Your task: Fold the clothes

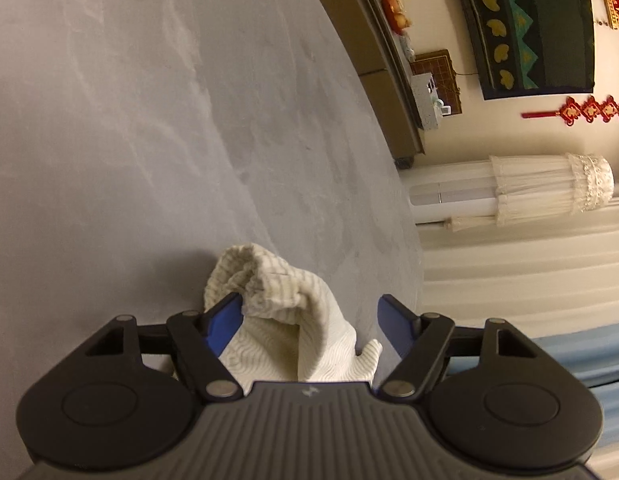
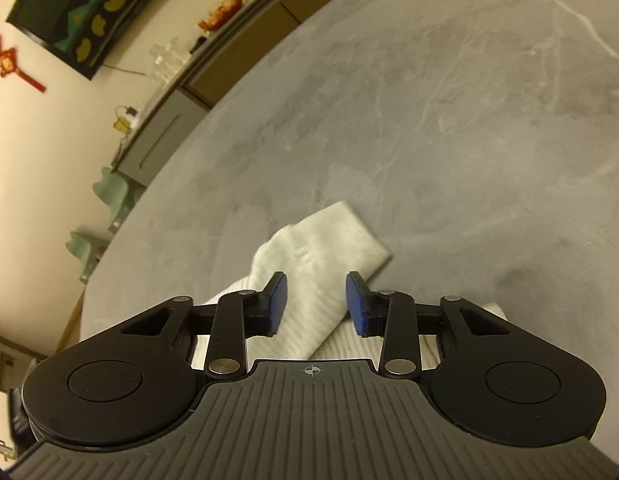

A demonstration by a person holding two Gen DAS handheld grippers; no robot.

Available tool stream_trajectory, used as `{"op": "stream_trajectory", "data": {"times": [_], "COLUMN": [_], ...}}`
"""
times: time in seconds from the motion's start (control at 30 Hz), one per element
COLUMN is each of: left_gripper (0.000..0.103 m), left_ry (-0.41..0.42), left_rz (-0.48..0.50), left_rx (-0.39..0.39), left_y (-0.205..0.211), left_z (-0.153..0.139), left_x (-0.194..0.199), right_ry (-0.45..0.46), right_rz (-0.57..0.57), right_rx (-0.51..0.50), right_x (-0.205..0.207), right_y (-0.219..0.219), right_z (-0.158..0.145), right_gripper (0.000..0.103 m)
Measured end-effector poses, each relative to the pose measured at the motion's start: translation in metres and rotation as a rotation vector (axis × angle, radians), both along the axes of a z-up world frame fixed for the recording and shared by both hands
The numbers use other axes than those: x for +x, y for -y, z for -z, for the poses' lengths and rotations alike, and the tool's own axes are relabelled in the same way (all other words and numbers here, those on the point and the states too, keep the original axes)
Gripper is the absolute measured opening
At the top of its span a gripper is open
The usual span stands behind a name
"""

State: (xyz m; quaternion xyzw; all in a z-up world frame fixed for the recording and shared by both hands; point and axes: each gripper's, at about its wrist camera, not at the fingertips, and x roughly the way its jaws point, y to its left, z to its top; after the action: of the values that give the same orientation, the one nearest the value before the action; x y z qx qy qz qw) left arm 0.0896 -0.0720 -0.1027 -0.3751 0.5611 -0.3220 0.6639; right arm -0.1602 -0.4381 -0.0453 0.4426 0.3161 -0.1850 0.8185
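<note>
A cream ribbed garment (image 1: 293, 312) lies bunched on the grey marbled table (image 1: 149, 120) in the left wrist view, with a rolled cuff rising in front of the fingers. My left gripper (image 1: 311, 318) is open, its blue pads wide apart on either side of the cloth, the left pad touching the fold. In the right wrist view a flat folded part of the white ribbed garment (image 2: 329, 240) stretches away from me on the table (image 2: 429, 100). My right gripper (image 2: 316, 302) is open just above the cloth, nothing pinched between its pads.
The round table's edge curves past a low cabinet (image 1: 373, 60) with small items along the wall. A white lace-covered standing unit (image 1: 509, 192) and pale curtains stand beyond the edge. Green chair backs (image 2: 105, 196) sit beside the table.
</note>
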Motion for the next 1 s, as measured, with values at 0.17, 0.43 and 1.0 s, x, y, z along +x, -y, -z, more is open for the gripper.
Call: {"op": "stream_trajectory", "data": {"times": [0.17,0.43,1.0], "left_gripper": [0.074,0.005,0.047], "left_ry": [-0.002,0.083,0.192], "left_rz": [0.06,0.072,0.176], "left_rx": [-0.002,0.055,0.13], "left_y": [0.011,0.016,-0.005], "left_z": [0.001,-0.001,0.001], "left_x": [-0.011,-0.004,-0.042], "right_ry": [-0.02,0.07,0.022], "right_rz": [0.004,-0.001,0.046], "right_rx": [0.041,-0.077,-0.18], "right_x": [0.0,0.0,-0.096], "right_y": [0.0,-0.011,-0.034], "right_z": [0.007,-0.015,0.008], "right_gripper": [0.048,0.006,0.006]}}
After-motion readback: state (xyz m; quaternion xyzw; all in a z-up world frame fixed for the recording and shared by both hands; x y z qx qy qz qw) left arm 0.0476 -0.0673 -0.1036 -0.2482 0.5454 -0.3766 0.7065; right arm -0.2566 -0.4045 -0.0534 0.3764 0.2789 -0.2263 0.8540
